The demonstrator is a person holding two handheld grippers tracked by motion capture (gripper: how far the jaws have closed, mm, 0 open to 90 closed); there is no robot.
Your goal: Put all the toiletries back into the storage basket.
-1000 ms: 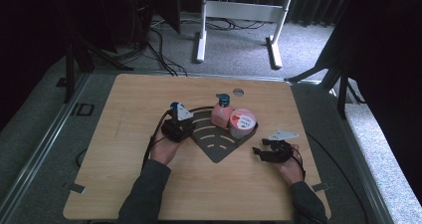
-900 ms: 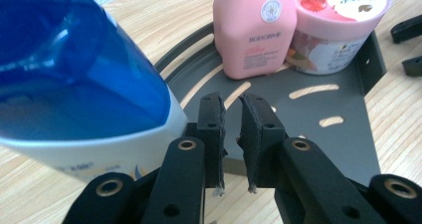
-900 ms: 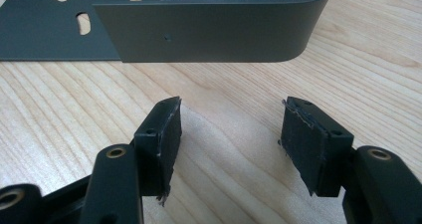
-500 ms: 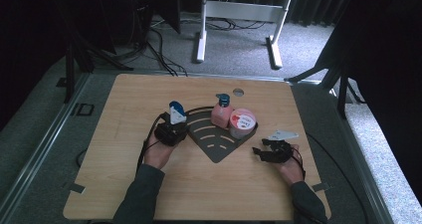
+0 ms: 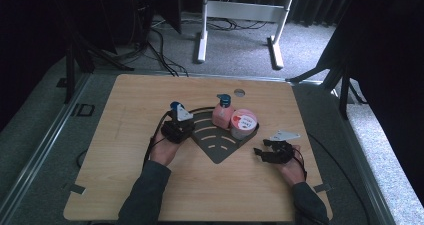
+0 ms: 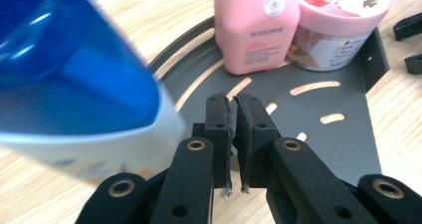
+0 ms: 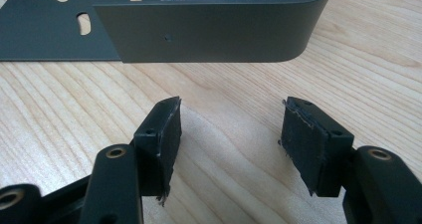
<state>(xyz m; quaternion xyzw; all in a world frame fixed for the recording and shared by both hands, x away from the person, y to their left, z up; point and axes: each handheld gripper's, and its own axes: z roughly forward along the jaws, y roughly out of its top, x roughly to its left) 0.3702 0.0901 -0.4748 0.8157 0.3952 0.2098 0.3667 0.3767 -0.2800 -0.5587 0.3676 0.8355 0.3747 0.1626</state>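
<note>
While the left gripper (image 6: 234, 134) has just been closing on nothing beside the blue-capped bottle (image 6: 74, 84), the right gripper (image 7: 229, 144) rests open, empty, near the tray (image 7: 209, 32).

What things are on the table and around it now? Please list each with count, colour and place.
Table: one, light wood, centre.
Tray: one, dark grey, fan-shaped with slots, mid-table.
Bottle: one, pink with blue cap, upright at the tray's back.
Tub: one, pink lid, on the tray, right of the pink bottle.
White bottle: one, blue cap, beside the tray's left edge.
Desk frame: one, white, on the floor behind.
Left gripper: black, jaws shut on nothing, beside the white bottle.
Right gripper: black, jaws open, right of the tray.
</note>
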